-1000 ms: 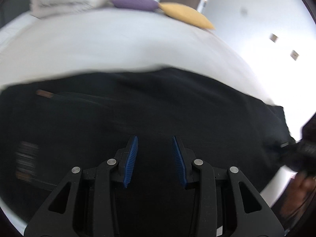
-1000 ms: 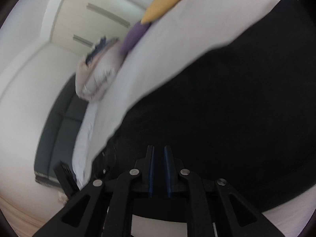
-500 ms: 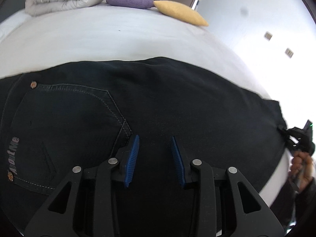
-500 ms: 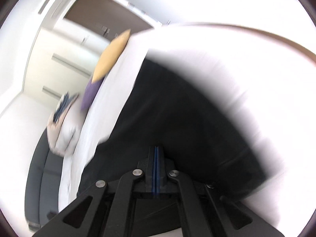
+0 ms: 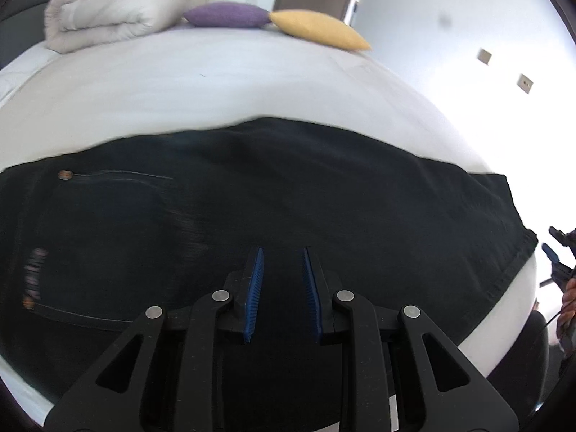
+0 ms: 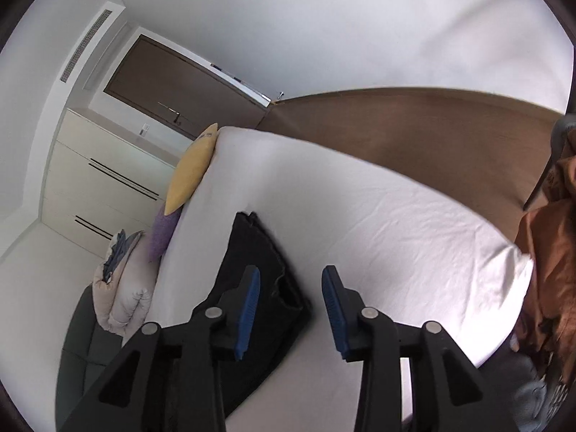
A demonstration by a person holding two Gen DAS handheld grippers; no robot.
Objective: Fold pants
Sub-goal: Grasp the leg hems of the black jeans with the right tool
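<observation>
While the black pants lie flat across the near part of the white bed, the left gripper hangs just above their middle with its blue pads apart and nothing between them. Whether the tips touch the cloth cannot be told. In the left wrist view the pants run from edge to edge: a back pocket with copper rivets and an orange-stitched label sits at the left, and a hemmed end reaches the bed's right edge.

The right gripper is off that end of the pants, also spread wide and holding nothing. In its view the pants appear as a dark, layered strip running away along the bed, with the left finger over the cloth and the right finger over bare sheet. It also shows at the far right edge of the left wrist view, just beyond the hem.

At the far end of the bed rest a yellow pillow, a purple pillow touching it, and a rolled beige duvet. A brown floor lies beyond the bed, with a white wardrobe and a brown door behind.
</observation>
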